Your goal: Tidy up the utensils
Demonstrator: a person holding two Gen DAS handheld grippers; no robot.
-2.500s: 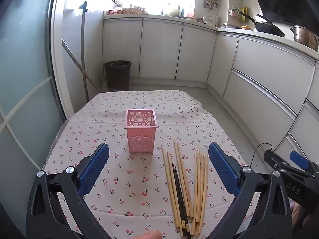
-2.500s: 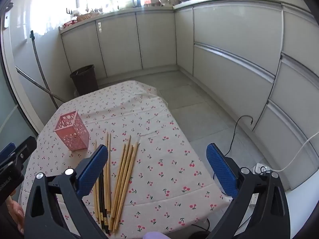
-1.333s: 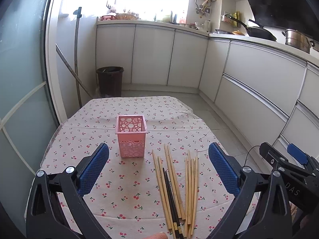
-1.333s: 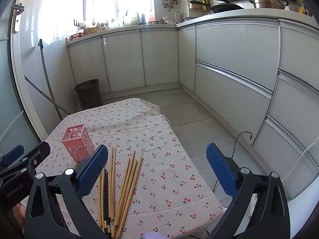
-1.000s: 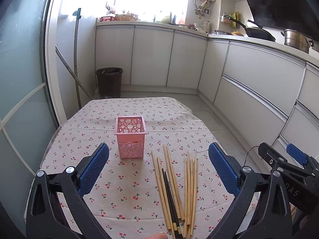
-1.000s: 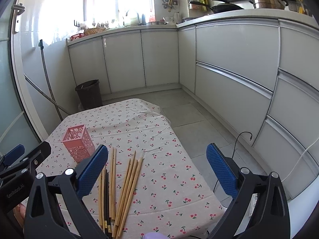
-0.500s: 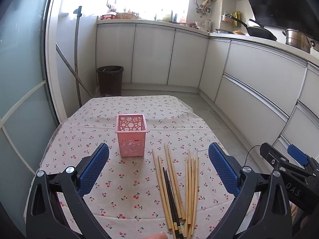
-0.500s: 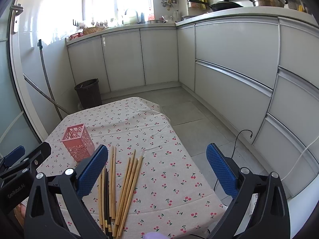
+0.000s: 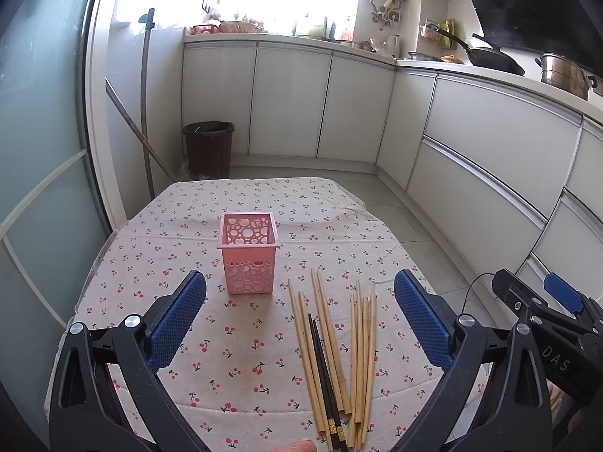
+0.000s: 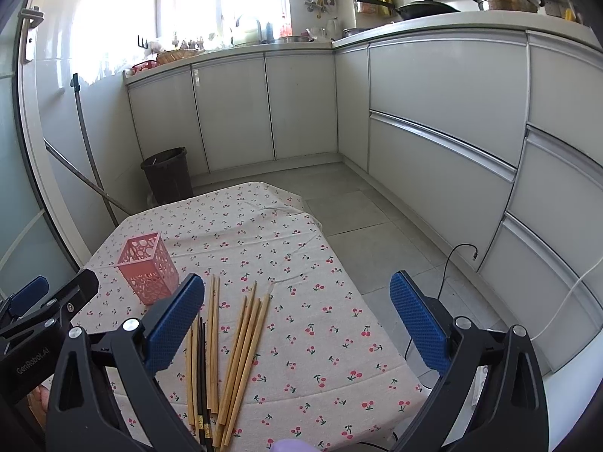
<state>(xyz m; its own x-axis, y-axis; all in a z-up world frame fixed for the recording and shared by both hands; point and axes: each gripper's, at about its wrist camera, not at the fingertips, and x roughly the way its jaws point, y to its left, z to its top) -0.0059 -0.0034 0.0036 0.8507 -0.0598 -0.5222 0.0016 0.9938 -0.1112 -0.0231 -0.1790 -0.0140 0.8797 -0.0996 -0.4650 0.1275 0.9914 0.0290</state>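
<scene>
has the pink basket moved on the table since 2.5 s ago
No. The pink basket stands just left of the tips of the chopsticks, as before, on the same part of the tablecloth. Its shift within the frame comes from the cameras moving.

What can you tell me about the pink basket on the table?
The basket is a small square pink holder, apparently plastic, with walls pierced by round holes of mixed sizes and a flat rim. It stands upright and looks empty on the cherry-print cloth. Nothing touches it except the cloth. The chopsticks lie flat nearby, to its right in the left wrist view, apart from it. Neither hand-held gripper is near it.
</scene>
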